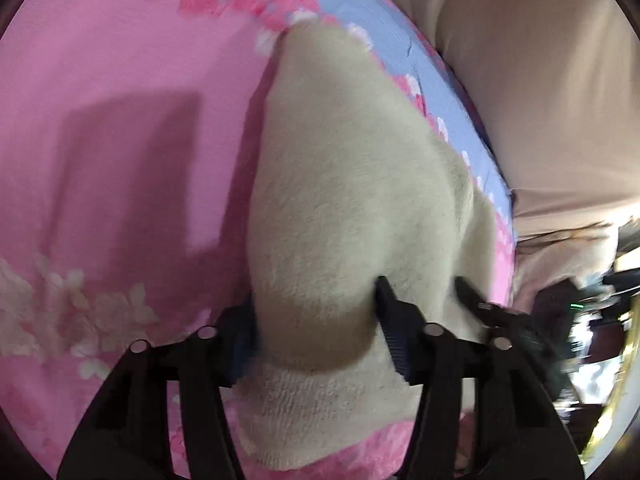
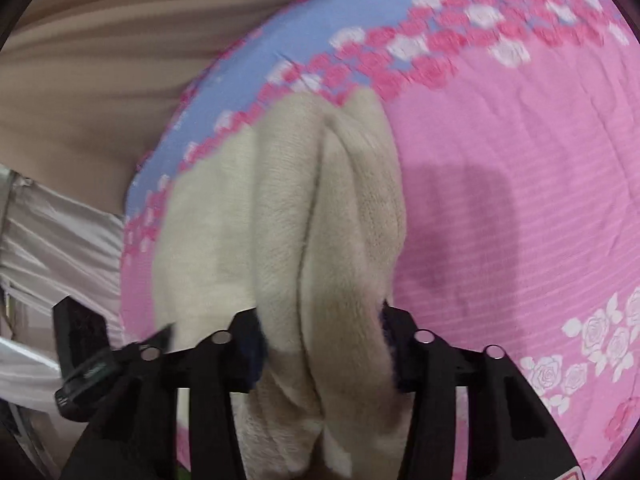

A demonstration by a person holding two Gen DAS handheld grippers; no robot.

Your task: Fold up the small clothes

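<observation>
A cream fleece garment (image 1: pixel 340 184) lies bunched on the pink bedsheet, folded over on itself in thick layers. In the left wrist view my left gripper (image 1: pixel 316 312) is shut on its near end, the fabric bulging between the two pads. The tip of my right gripper (image 1: pixel 476 304) shows just to its right, also in the fleece. In the right wrist view the cream garment (image 2: pixel 288 200) runs away from me in long folds, and my right gripper (image 2: pixel 320 324) is shut on a thick bundle of them. My left gripper (image 2: pixel 160 336) pokes in at the lower left.
The bedsheet (image 1: pixel 120 120) is pink with white and red roses (image 2: pixel 592 344) and a blue border (image 2: pixel 304 28). Its edge runs close behind the garment. Beyond it stands a person in beige clothing (image 1: pixel 520 80). Pale fabric (image 2: pixel 48 232) hangs below the bed's edge.
</observation>
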